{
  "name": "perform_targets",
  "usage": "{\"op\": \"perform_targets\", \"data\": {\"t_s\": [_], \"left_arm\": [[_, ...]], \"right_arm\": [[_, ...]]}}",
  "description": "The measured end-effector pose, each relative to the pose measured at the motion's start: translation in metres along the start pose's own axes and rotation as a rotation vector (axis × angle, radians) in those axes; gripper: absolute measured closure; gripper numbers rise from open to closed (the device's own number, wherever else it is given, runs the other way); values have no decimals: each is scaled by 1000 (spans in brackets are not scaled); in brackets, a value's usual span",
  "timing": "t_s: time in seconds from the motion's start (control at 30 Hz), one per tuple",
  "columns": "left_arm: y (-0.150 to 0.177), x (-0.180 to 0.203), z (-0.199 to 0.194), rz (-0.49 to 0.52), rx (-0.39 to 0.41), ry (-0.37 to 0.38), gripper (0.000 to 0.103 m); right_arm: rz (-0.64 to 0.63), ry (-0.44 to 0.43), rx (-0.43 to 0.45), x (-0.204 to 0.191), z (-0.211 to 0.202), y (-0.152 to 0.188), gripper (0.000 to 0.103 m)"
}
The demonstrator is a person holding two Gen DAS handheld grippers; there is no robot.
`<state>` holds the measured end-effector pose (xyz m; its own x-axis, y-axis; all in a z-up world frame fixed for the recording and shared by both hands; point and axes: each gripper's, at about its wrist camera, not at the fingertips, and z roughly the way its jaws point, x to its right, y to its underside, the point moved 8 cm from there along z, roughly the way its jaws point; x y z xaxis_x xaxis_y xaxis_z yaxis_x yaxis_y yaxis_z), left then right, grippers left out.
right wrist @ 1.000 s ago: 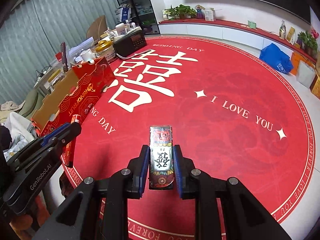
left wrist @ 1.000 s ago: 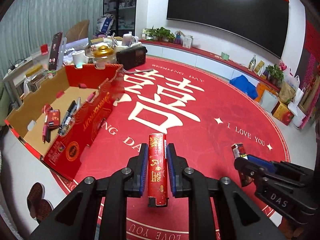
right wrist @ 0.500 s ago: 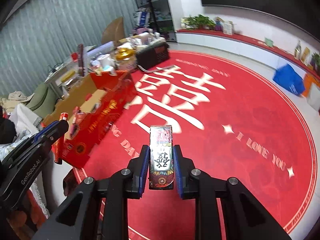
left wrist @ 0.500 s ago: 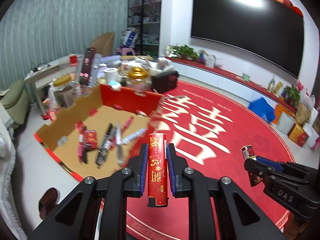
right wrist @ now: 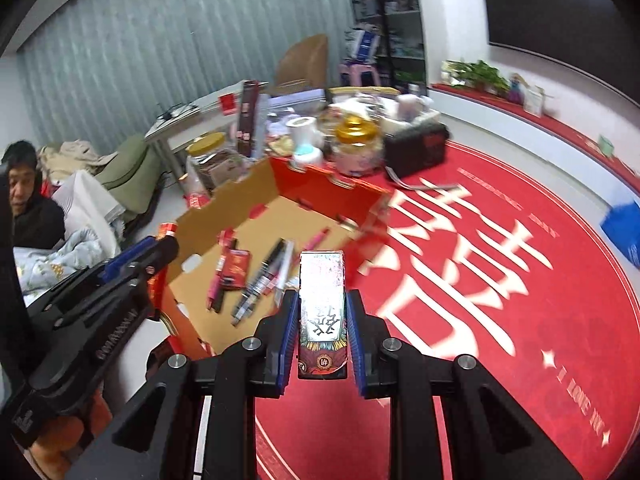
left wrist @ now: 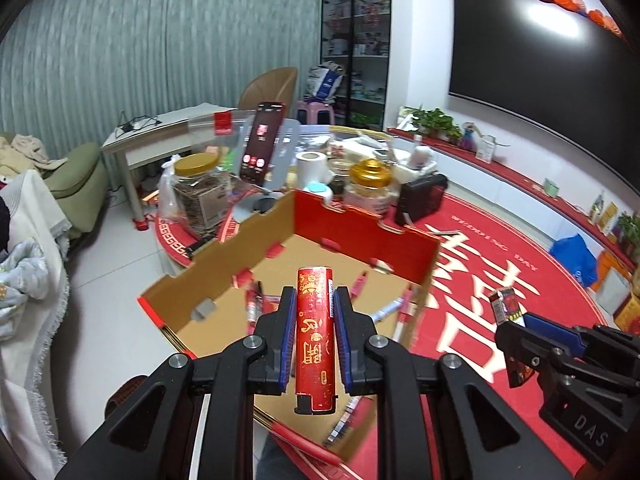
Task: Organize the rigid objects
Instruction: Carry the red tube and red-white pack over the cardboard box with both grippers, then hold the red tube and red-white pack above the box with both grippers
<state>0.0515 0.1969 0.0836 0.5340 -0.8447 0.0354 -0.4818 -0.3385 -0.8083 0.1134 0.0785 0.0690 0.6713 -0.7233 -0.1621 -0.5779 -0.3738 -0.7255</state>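
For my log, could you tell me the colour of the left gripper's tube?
Red with gold markings; the tube shows best in the left wrist view.

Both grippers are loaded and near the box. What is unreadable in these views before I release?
- Left wrist view: near part of the cardboard box floor, hidden behind the left gripper and its red lighter.
- Right wrist view: markers smeared by motion blur, count unclear.
- Right gripper: patterned box print too blurred to read.

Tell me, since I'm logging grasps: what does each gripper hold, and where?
Left gripper clamps the red lighter mid-body; right gripper clamps the patterned lighter by its sides.
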Motion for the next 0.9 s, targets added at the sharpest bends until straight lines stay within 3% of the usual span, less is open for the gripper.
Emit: {"op": "perform_targets", "data": {"t_s": [0.33,0.9], "left_arm": [[-11,-27,30,-27,-23,-48,83],[-7,-50,75,-66,-96,-72,83]], "right_arm": [[-80,-38,-42,-38,41,-28,78],[-123,-34,-116,-53,84,-41,78]]}}
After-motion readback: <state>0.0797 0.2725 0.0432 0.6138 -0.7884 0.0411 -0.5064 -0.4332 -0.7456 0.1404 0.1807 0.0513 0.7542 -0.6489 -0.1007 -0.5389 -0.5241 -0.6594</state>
